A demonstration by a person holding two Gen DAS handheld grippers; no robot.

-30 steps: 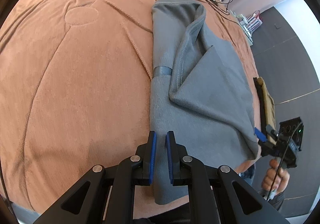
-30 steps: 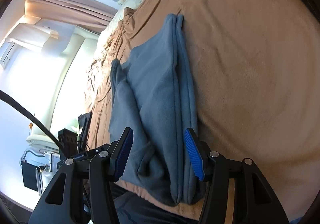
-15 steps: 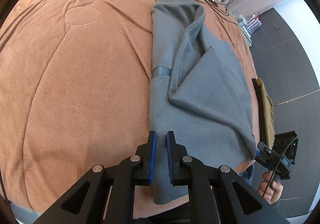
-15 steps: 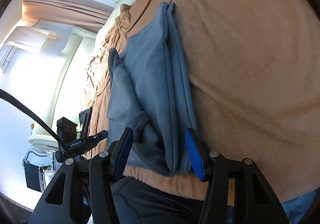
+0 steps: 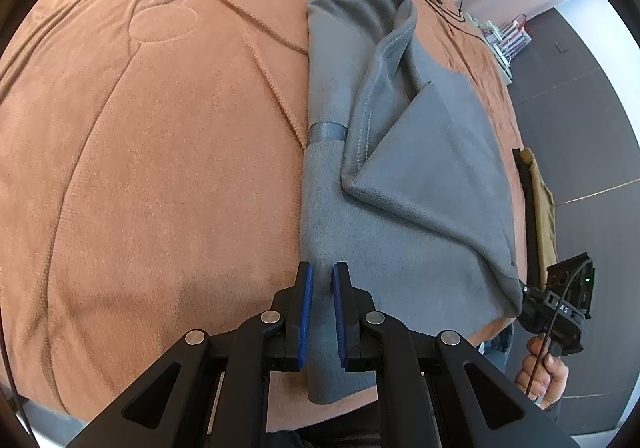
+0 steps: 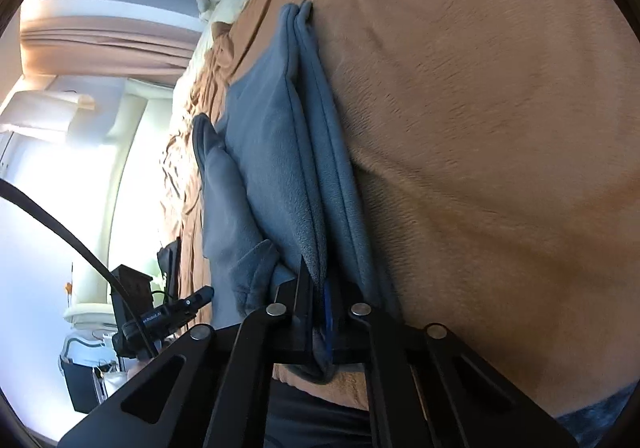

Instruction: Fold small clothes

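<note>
The grey fleece garment (image 5: 400,175) lies on the brown bedspread (image 5: 160,167), its long axis running straight away from both grippers, its near hem hanging at the bed's edge. The left gripper (image 5: 321,312) pinches the near left corner between narrowed fingers; the right gripper (image 6: 318,312) is clamped on the near right corner. I judge the coming fold goes lengthwise, away from the person.

Garment (image 5: 400,187) lies on bedspread (image 5: 160,167), near its front edge.
</note>
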